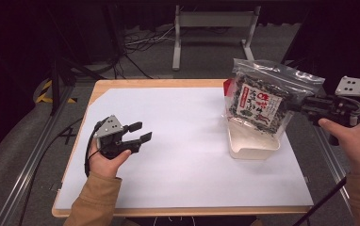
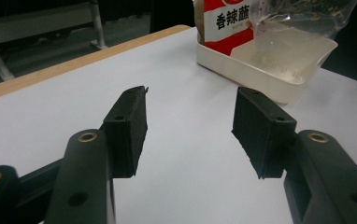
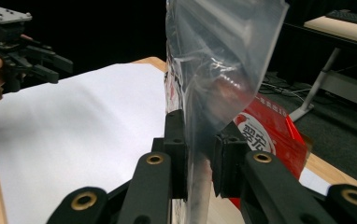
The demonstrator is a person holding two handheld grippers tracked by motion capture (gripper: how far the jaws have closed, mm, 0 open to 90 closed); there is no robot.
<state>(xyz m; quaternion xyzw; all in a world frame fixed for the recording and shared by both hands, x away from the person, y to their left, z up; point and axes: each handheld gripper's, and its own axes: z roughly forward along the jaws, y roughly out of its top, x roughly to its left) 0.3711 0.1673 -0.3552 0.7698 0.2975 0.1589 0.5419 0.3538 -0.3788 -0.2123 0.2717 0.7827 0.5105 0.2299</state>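
1. The right gripper (image 1: 297,107) has its jaws pinched on the side edge of a clear plastic bag (image 1: 263,89). In the right gripper view the two black pads (image 3: 176,140) press the film from both sides, and the bag (image 3: 218,60) rises straight up between them.
2. The bag hangs upright at the right side of the table, with its lower end above a white tray (image 1: 253,143). Through the film shows a dark, speckled filling and a label with red and black print.
3. The tray stands on the white sheet (image 1: 187,141), right of the middle. In the left gripper view its rim (image 2: 242,70) lies far and to the right, and a red packet (image 2: 225,25) with white characters stands at its far end.
4. The person's right hand (image 1: 352,136) holds the right gripper at the table's right edge, level and pointing left toward the bag.
5. The left gripper (image 1: 138,132) stands open with nothing between its jaws. In the left gripper view the two pads (image 2: 130,126) stand well apart over bare white sheet.
6. The left hand (image 1: 105,157) holds that gripper near the left side of the table, well apart from the bag and the tray, pointing right.
7. The sheet covers a wooden table (image 1: 121,84), whose edge shows along the far side.
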